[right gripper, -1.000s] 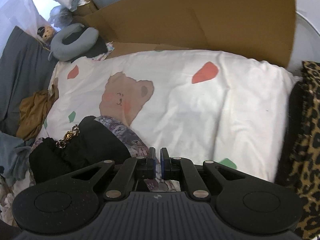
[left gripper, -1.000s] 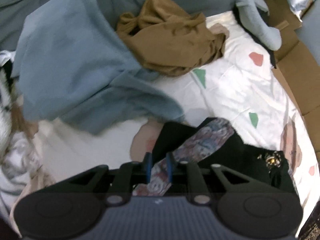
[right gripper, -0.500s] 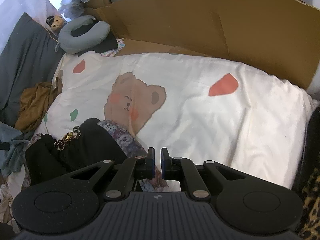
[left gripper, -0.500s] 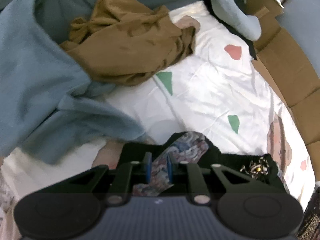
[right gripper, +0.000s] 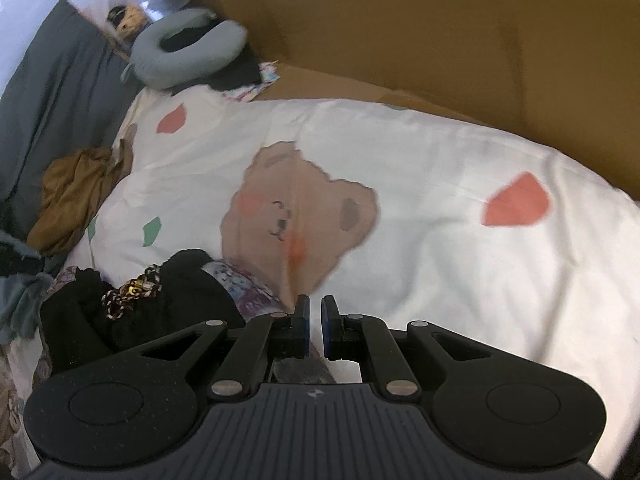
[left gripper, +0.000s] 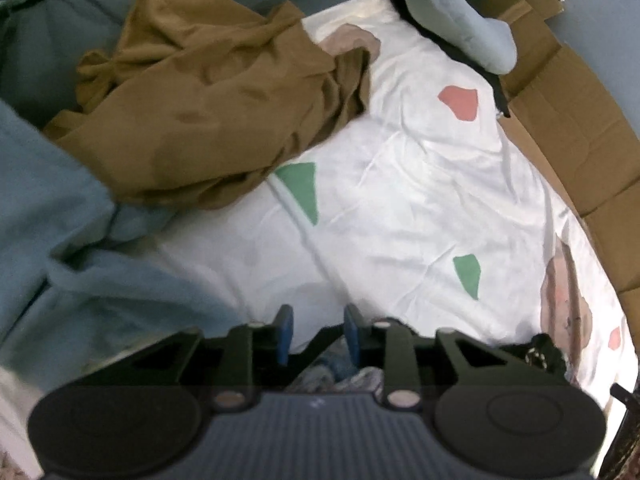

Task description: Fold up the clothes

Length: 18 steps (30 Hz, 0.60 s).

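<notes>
Bear-print bedsheet (right gripper: 420, 184) underneath — left gripper (left gripper: 316, 330) fingers released, right gripper (right gripper: 315, 320) fingers nearly clenched, black garment (right gripper: 160, 308) just beside.

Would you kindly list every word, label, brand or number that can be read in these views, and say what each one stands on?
No readable text in either view.
Right hand-held gripper: a small pale mark on its housing, a symbol, not letters.
Left hand-held gripper: a similar faint mark, too blurred to read.
Cardboard: no print visible.
Bear-print sheet: only pictures and coloured shapes.
Black garment: a gold ornament, too small to make out.
</notes>
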Motion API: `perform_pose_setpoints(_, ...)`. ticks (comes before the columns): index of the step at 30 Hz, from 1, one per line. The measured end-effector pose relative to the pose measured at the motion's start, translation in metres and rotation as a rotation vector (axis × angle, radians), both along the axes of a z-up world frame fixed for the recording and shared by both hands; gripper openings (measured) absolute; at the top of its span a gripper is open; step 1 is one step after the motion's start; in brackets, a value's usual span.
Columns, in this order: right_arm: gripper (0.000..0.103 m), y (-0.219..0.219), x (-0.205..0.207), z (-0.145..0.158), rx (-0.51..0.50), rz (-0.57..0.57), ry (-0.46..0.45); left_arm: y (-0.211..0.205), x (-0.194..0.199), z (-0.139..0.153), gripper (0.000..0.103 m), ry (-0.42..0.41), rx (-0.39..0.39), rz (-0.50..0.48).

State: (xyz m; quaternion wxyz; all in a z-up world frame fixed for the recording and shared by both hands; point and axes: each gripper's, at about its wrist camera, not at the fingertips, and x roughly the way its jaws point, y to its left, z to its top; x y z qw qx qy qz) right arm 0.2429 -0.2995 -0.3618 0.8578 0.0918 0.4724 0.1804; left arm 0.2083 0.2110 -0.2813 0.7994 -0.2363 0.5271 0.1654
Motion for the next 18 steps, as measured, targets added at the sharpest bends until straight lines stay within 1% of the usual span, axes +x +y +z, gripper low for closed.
perform_pose_setpoints(3,0.005,0.017,0.015,-0.003,-0.008,0.053,-0.008,-0.006,0.014,-0.007,0.030,-0.003,-0.004,-0.027)
perform_pose_setpoints(6,0.006,0.034,0.030,-0.007,-0.015,0.095,-0.021,-0.012,0.027,-0.015,0.035,-0.005,-0.006,-0.062)
perform_pose_setpoints(8,0.010,0.045,0.039,-0.011,-0.024,0.115,-0.028,-0.016,0.035,-0.021,0.036,-0.006,-0.008,-0.085)
perform_pose_setpoints(12,0.010,0.068,0.053,-0.021,-0.036,0.156,-0.033,-0.025,0.053,-0.032,0.036,-0.010,-0.012,-0.132)
perform_pose_setpoints(14,0.010,0.078,0.058,-0.027,-0.045,0.178,-0.038,-0.029,0.055,-0.039,0.041,-0.001,-0.019,-0.157)
perform_pose_setpoints(18,0.010,0.092,0.067,-0.039,-0.087,0.208,-0.053,-0.039,0.051,-0.050,0.043,0.013,-0.040,-0.228)
